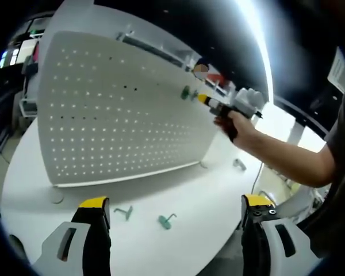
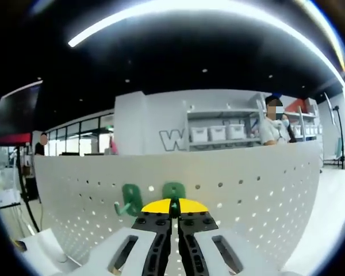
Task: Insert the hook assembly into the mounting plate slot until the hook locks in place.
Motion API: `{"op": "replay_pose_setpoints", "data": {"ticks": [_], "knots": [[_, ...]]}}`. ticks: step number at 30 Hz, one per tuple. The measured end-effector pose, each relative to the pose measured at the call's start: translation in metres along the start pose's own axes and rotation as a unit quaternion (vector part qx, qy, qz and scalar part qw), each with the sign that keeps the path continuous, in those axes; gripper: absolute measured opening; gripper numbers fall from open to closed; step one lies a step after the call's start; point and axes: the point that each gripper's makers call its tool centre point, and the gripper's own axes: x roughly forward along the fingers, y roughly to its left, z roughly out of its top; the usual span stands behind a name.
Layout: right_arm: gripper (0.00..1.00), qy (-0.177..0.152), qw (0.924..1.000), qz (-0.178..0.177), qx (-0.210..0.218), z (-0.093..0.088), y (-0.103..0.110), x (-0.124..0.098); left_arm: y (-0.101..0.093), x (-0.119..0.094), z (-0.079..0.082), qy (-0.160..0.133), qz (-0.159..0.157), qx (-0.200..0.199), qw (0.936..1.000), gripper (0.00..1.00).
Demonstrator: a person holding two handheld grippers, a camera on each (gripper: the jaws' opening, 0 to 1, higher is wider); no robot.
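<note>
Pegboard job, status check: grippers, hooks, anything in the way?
Left gripper open, above two loose green hooks on table. Right gripper shut on a green hook at the pegboard; another hook hangs beside. Nothing blocking.

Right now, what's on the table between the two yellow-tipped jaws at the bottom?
In the left gripper view, two green hooks lie loose on the white table between the left hand-held gripper's jaws: one hook nearer the left jaw, another hook nearer the middle.
</note>
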Motion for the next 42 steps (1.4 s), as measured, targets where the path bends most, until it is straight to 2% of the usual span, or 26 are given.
{"op": "replay_pose_setpoints", "data": {"ticks": [8, 12, 16, 21, 23, 29, 32, 37, 42], "knots": [[0.01, 0.007, 0.9999, -0.004, -0.011, 0.0, 0.001, 0.001, -0.001, -0.002, -0.004, 0.003, 0.0, -0.001, 1.0, 0.96], [0.01, 0.03, 0.9993, -0.012, -0.018, 0.0, 0.001, 0.001, -0.002, -0.004, -0.002, -0.003, -0.001, -0.001, 1.0, 0.96], [0.01, 0.04, 0.9984, -0.01, -0.04, -0.001, 0.003, 0.001, -0.002, -0.007, -0.002, -0.005, 0.001, -0.001, 1.0, 0.96], [0.06, 0.046, 0.9981, -0.01, -0.039, 0.001, 0.003, -0.002, -0.006, -0.01, -0.002, -0.005, -0.003, 0.001, 1.0, 0.96], [0.08, 0.036, 0.9986, -0.027, -0.027, 0.009, -0.002, -0.008, -0.008, -0.01, -0.002, -0.004, -0.004, 0.006, 1.0, 0.96], [0.09, 0.007, 0.9992, -0.018, -0.034, 0.038, 0.0, -0.022, -0.01, -0.013, -0.002, -0.005, -0.005, 0.009, 0.9999, 0.97], [0.08, 0.003, 0.9997, -0.007, -0.023, 0.045, 0.002, -0.027, -0.009, -0.015, -0.004, -0.002, -0.001, 0.011, 0.9999, 0.97], [0.11, 0.016, 0.9997, -0.002, -0.02, 0.041, 0.0, -0.038, -0.006, -0.017, -0.011, 0.008, 0.005, 0.014, 0.9999, 0.98], [0.15, 0.037, 0.999, 0.009, -0.023, 0.028, 0.001, -0.056, -0.004, -0.019, -0.017, 0.017, 0.011, 0.013, 0.9997, 0.98]]}}
